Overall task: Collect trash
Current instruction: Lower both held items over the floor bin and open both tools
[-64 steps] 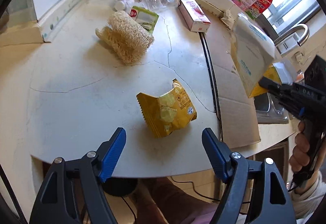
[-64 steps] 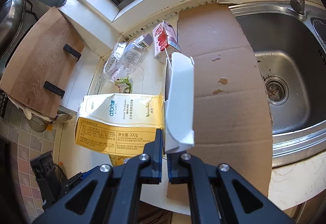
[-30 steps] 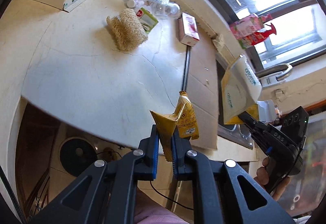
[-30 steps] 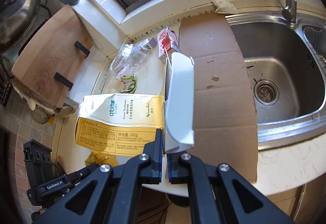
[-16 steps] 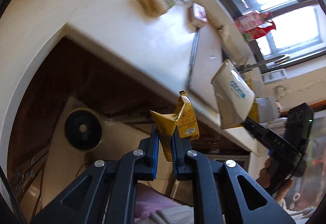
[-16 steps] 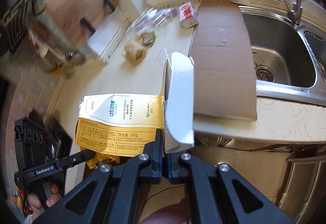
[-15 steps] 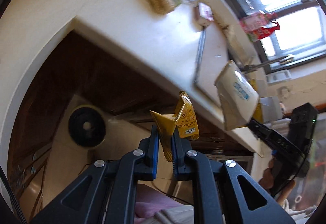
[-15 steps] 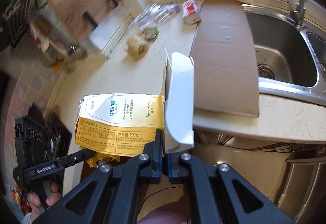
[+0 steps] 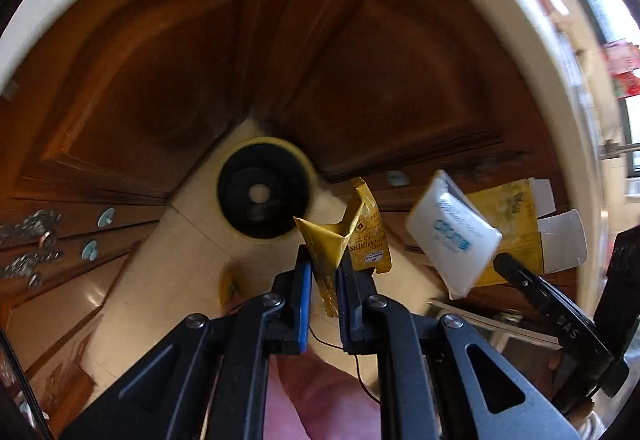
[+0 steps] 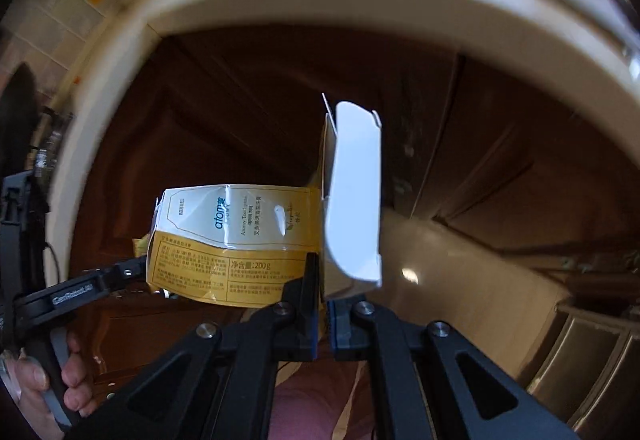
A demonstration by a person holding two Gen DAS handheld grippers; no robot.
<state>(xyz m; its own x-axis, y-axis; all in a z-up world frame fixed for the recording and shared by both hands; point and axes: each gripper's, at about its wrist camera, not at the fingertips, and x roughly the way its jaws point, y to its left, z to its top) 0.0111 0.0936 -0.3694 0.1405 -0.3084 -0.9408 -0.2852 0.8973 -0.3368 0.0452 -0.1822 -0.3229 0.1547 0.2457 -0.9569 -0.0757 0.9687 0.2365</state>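
Observation:
My left gripper [image 9: 323,280] is shut on a crumpled yellow cracker wrapper [image 9: 347,232] and holds it below the counter edge, in front of the brown cabinet doors. A round black-lined trash bin [image 9: 262,194] stands on the floor just beyond and left of the wrapper. My right gripper [image 10: 322,280] is shut on a flattened white and yellow toothpaste box [image 10: 256,232], also held low; the box [image 9: 460,236] shows at the right of the left wrist view. The left gripper's body [image 10: 76,290] shows at the lower left of the right wrist view.
The pale counter edge [image 9: 532,52] arcs overhead, and it also shows in the right wrist view [image 10: 360,0]. Brown wooden cabinet doors [image 9: 360,60] fill the background. Light floor tiles [image 10: 460,280] lie below. Both views are motion-blurred.
Both grippers have dropped from above the counter to below its edge, keeping hold of the wrapper and the box. The trash bin now looms larger and nearer the wrapper.

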